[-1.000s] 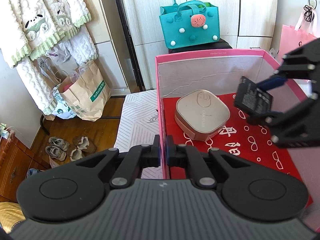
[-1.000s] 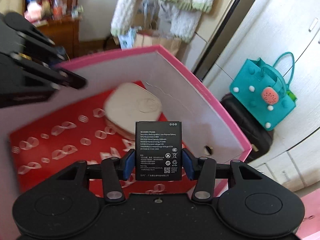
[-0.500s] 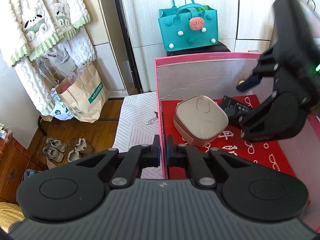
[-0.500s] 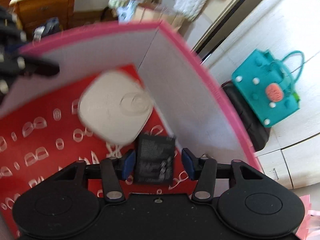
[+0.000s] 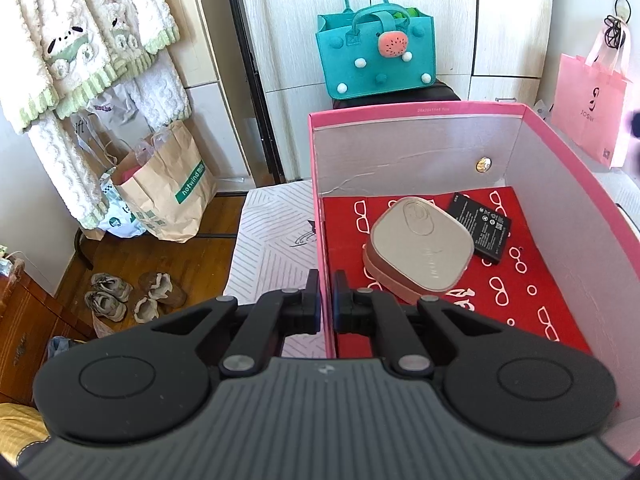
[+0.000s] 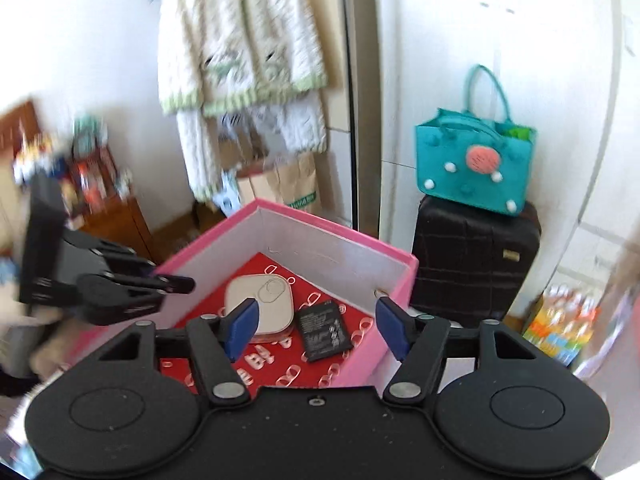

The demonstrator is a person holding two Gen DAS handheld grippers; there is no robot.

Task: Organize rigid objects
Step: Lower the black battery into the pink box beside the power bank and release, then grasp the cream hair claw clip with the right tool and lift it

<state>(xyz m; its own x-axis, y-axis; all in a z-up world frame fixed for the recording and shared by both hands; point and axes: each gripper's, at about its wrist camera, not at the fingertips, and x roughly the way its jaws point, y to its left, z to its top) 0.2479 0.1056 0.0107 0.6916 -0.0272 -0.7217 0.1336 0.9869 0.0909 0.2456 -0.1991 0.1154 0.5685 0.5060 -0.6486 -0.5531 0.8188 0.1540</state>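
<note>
A pink box (image 5: 420, 110) with a red patterned floor holds a beige rounded case (image 5: 420, 244). A black battery (image 5: 480, 228) lies flat beside the case, with one edge tucked under it. My left gripper (image 5: 326, 292) is shut on the box's left wall. In the right wrist view my right gripper (image 6: 316, 322) hovers above the box (image 6: 332, 236). Its jaws are opening and nothing is between them. The battery (image 6: 325, 336) and the case (image 6: 262, 304) lie on the floor below it. The left gripper (image 6: 184, 283) shows at the box's far wall.
The box rests on a white striped surface (image 5: 272, 236). Behind it a teal felt bag (image 5: 376, 56) sits on a black suitcase (image 6: 476, 264). A pink paper bag (image 5: 588, 112) hangs at the right. Brown paper bags (image 5: 168, 196), shoes (image 5: 120, 296) and hanging knitwear (image 5: 80, 60) are at the left.
My right gripper let go of the battery, which now lies on the box floor beside the case. It then rose back out of the box with wider jaws. The left gripper kept still.
</note>
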